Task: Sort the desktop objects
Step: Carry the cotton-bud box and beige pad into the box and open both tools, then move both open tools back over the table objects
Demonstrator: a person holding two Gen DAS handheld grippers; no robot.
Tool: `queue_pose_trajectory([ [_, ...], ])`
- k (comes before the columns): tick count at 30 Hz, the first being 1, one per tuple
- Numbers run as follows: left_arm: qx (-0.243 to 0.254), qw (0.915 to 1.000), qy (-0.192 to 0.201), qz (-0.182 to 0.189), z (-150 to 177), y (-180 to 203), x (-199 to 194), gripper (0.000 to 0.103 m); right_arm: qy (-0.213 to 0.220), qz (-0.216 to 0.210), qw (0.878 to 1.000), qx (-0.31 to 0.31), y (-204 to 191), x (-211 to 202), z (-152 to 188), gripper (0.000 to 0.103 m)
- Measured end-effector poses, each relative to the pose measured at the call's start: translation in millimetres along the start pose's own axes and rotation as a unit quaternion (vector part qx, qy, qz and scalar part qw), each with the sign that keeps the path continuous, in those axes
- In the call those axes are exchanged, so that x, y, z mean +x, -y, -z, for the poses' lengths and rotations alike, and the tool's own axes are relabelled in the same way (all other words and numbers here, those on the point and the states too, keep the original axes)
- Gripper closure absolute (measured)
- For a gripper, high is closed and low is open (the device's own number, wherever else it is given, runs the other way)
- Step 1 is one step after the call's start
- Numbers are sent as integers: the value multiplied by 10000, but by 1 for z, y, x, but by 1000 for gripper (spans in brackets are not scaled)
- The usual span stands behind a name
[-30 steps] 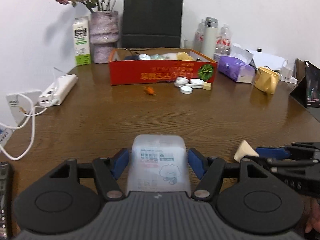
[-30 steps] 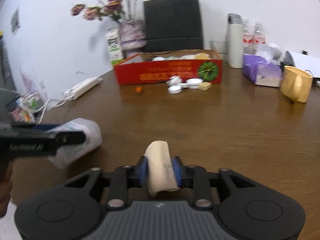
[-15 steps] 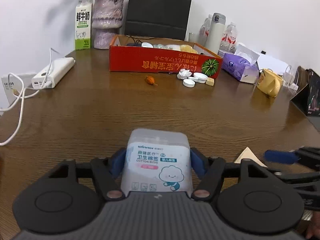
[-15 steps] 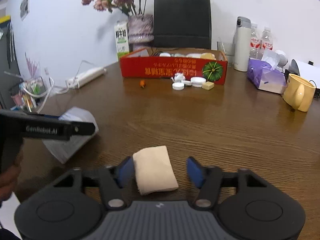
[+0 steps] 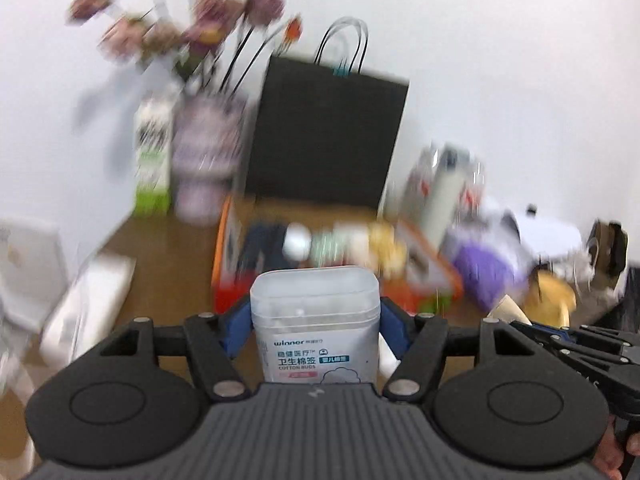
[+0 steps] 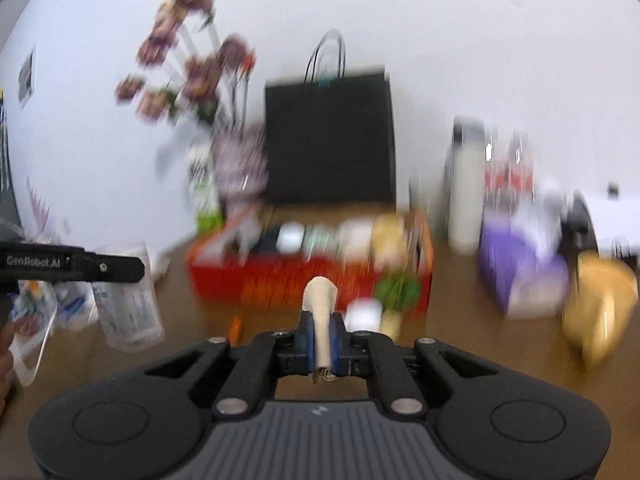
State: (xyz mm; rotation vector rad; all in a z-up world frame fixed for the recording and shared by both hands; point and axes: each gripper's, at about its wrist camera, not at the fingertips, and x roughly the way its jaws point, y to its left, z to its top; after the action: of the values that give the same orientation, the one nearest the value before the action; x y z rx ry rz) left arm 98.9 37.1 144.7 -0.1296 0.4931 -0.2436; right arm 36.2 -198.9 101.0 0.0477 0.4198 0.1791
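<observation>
Left gripper (image 5: 315,322): blue pads clamped on a translucent plastic box of cotton buds (image 5: 315,322), held above the brown wooden table (image 5: 172,248). Right gripper (image 6: 320,340): pads pressed together on a beige folded cloth (image 6: 320,304), upright. Beyond: red cardboard tray (image 6: 304,276) holding blurred small items; black paper bag (image 6: 330,140) behind.

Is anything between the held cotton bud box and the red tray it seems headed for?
Nothing visible does. The left claw holds the cotton bud box above the table, with the red tray open-topped right behind it, though blurred.
</observation>
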Motion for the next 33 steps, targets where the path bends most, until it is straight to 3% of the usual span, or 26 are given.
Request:
queue_pose_trajectory([
  [2, 84, 9998, -138, 149, -43, 2, 43, 36, 6, 21, 9997, 231, 14, 37, -41, 96],
  [4, 35, 9978, -531, 383, -69, 1, 94, 36, -310, -111, 9969, 710, 28, 82, -71, 96],
  [7, 37, 9914, -1308, 63, -80, -2, 177, 36, -1048, 39, 9896, 988, 45, 160, -96, 96],
  [10, 56, 9823, -1849, -309, -70, -9, 232, 36, -1754, 296, 9772, 1157, 57, 221, -92, 95],
  [13, 234, 9742, -2238, -158, -56, -10, 261, 35, -2270, 493, 9653, 1194, 63, 260, -75, 93],
  [15, 210, 9698, -2417, -247, -51, -11, 274, 32, -2602, 562, 9570, 1149, 62, 281, -63, 83],
  [18, 20, 9715, -2350, -319, -52, -16, 272, 25, -2676, 556, 9556, 1099, 61, 288, -61, 58],
  [21, -52, 9753, -2201, -166, -64, -21, 253, 14, -2521, 477, 9593, 1177, 61, 274, -70, 52],
  [25, 101, 9797, -1983, -283, -82, -19, 217, 4, -2306, 500, 9661, 1051, 57, 245, -91, 47],
  [31, 137, 9791, -1976, -472, -83, -17, 163, 2, -2078, 435, 9726, 942, 48, 198, -110, 44],
  [33, 41, 9832, -1748, -528, -70, -17, 135, 0, -1907, 421, 9775, 796, 41, 175, -107, 35],
])
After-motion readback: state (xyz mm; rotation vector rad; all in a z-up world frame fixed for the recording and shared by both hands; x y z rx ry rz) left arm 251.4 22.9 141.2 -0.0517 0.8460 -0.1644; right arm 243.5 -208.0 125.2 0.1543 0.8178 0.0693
